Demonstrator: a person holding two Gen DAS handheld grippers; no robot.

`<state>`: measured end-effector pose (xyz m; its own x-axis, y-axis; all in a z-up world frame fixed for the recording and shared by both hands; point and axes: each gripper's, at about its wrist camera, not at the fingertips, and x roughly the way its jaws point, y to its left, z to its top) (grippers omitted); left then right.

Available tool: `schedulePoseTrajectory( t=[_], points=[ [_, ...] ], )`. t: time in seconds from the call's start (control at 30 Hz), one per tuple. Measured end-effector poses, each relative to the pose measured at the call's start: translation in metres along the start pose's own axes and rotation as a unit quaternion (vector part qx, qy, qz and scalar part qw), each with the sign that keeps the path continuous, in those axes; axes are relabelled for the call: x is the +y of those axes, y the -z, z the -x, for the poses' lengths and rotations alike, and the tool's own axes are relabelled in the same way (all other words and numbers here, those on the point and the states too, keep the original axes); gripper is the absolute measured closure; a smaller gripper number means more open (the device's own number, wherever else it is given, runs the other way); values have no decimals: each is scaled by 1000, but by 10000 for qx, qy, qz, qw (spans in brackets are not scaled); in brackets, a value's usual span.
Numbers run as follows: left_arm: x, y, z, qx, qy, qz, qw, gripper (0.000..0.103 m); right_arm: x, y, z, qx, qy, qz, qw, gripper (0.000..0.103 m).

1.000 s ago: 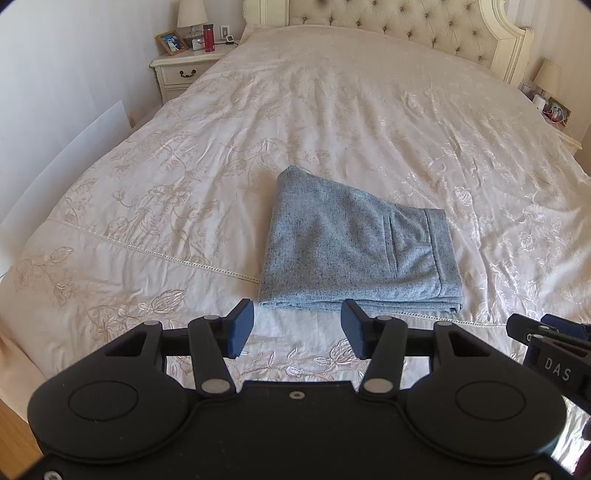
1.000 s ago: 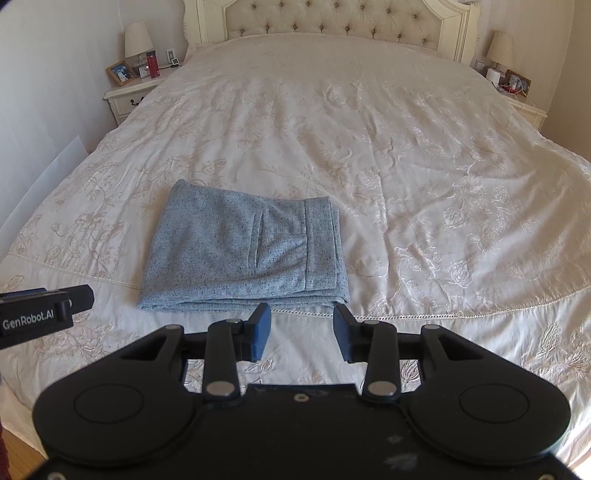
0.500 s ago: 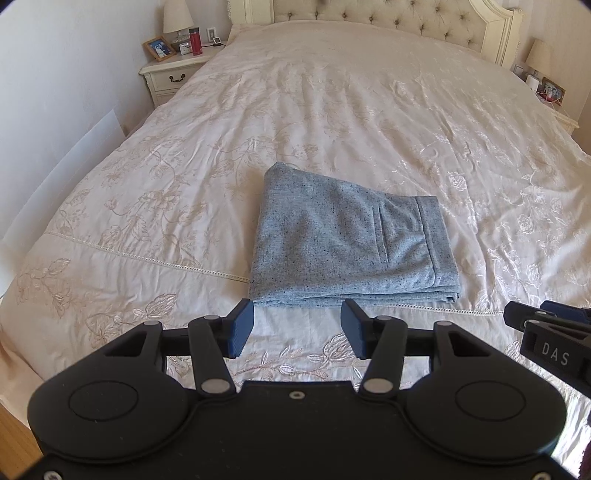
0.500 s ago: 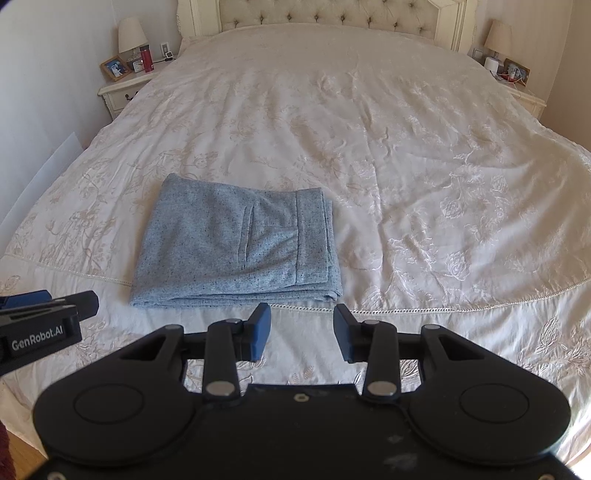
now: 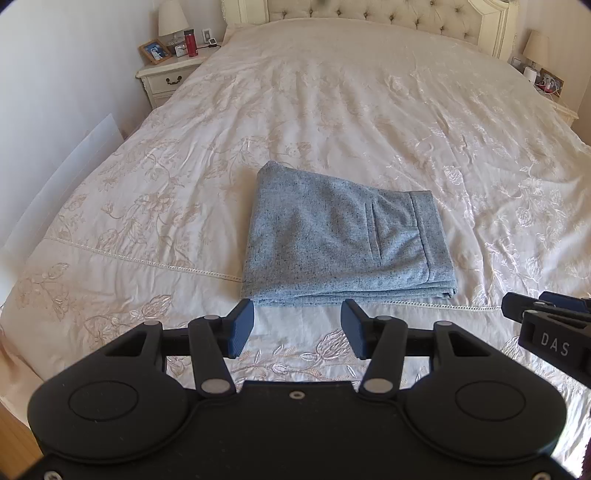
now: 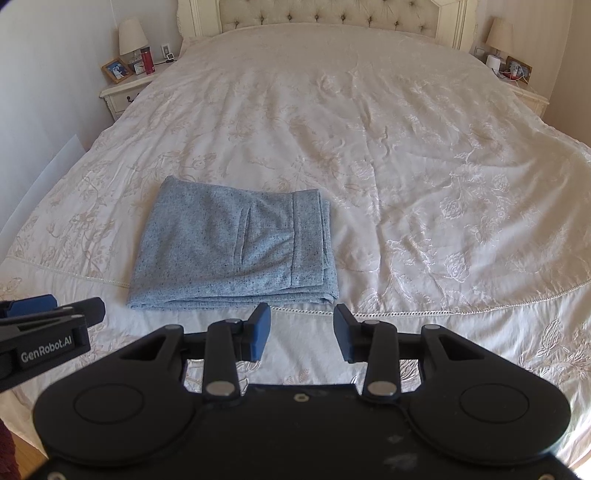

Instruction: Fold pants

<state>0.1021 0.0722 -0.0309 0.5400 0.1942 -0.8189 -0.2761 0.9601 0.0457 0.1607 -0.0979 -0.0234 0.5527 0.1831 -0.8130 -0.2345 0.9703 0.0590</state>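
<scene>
The light blue-grey pants [image 5: 343,240] lie folded into a flat rectangle on the cream bedspread [image 5: 332,110], near the foot of the bed, waistband and pocket to the right. They also show in the right wrist view [image 6: 236,247]. My left gripper [image 5: 297,328] is open and empty, held just short of the fold's near edge. My right gripper [image 6: 301,332] is open and empty, near the pants' near right corner. Each gripper shows at the edge of the other's view: the right one [image 5: 546,325], the left one [image 6: 48,325].
A nightstand [image 5: 166,77] with a lamp, photo frame and red bottle stands at the bed's far left. A second nightstand [image 6: 517,85] with a lamp stands far right. A tufted headboard [image 6: 325,14] lies beyond. A white board [image 5: 62,173] leans on the left wall.
Both grippers have drawn back and risen slightly, so the pants sit a little farther off in both views. The pants have not moved. Both jaws stay open.
</scene>
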Motion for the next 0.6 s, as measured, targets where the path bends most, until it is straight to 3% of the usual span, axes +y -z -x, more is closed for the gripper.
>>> schedulePoseTrajectory(
  t=[0.6],
  points=[
    [-2, 1, 5, -172, -99, 33, 9998, 45, -6, 1, 1, -42, -69, -116, 9999, 62]
  ],
)
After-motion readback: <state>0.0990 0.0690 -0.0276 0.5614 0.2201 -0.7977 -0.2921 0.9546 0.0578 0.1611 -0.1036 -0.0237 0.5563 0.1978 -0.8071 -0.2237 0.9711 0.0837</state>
